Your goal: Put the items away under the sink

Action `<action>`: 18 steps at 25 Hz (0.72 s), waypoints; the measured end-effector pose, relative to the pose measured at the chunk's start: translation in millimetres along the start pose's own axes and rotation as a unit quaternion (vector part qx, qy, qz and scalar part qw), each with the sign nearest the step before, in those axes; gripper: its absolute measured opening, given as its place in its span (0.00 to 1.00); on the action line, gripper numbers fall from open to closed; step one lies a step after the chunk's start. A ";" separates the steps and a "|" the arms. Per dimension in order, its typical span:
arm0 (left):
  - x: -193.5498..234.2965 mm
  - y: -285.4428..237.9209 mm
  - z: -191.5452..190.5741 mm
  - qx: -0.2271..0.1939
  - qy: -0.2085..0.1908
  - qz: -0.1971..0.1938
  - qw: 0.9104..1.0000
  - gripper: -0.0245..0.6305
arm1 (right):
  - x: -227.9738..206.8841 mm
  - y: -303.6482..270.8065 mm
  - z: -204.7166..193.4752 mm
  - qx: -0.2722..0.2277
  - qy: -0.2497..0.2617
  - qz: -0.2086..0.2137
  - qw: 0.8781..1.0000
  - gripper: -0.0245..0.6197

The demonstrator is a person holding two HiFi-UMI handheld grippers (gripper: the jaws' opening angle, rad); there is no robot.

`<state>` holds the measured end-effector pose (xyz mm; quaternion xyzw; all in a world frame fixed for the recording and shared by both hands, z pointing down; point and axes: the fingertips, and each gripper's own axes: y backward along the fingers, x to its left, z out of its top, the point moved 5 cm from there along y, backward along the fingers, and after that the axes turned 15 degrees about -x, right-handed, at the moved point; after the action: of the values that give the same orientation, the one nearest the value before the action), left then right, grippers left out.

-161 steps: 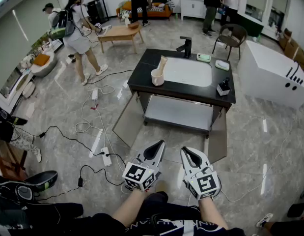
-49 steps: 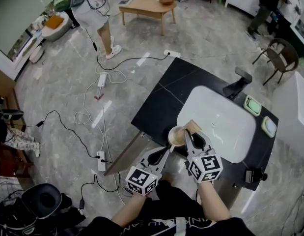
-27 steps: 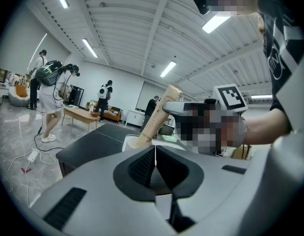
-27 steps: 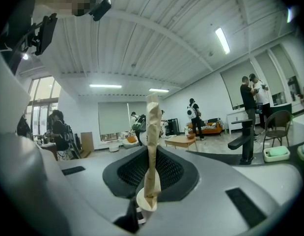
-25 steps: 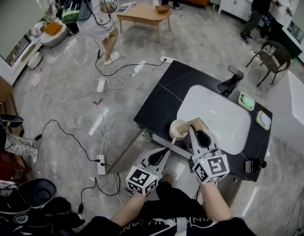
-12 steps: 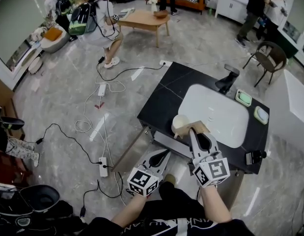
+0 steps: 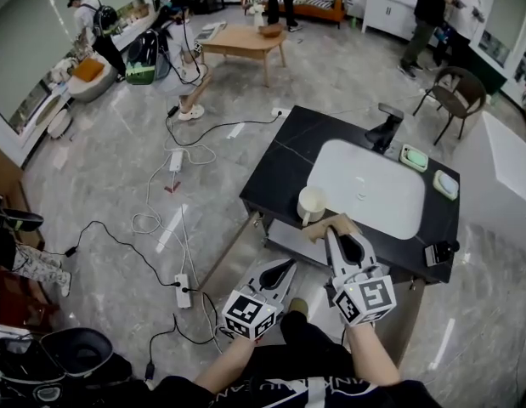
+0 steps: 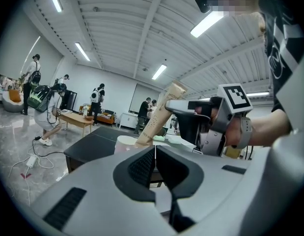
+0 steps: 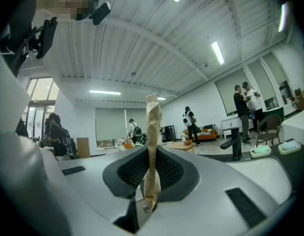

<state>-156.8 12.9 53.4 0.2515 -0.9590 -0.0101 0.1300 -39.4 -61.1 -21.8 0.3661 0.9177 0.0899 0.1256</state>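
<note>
Both forearms reach fwd from the bottom of the head view, grippers side by side. L gripper (image 7: 287, 265) sits lower, jaws pressed together, empty. R gripper (image 7: 336, 233) is clamped on a brown paper bag (image 7: 329, 225) at the black counter's (image 7: 279, 164) front edge, near a white cup (image 7: 311, 203). R gripper view alone shows the bag edge-on, upright betw. the pads. L gripper view shows it side-on, leaning.
</note>
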 end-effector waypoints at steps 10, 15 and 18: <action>-29.6 33.3 -1.2 -0.002 -0.004 -0.026 1.000 0.05 | 31.5 48.2 1.7 0.001 0.004 -0.019 1.000 0.12; -43.0 60.2 -3.0 -0.002 -0.006 -0.033 0.999 0.05 | 55.4 72.7 0.8 0.004 0.006 -0.024 1.000 0.12; -51.6 78.5 -3.0 0.000 -0.007 -0.037 0.999 0.05 | 71.3 87.7 1.2 0.004 0.007 -0.024 1.000 0.12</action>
<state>-150.4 106.6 50.3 0.2867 -0.9500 -0.0171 0.1229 -32.0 51.3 -12.2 0.3436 0.9275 0.0856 0.1201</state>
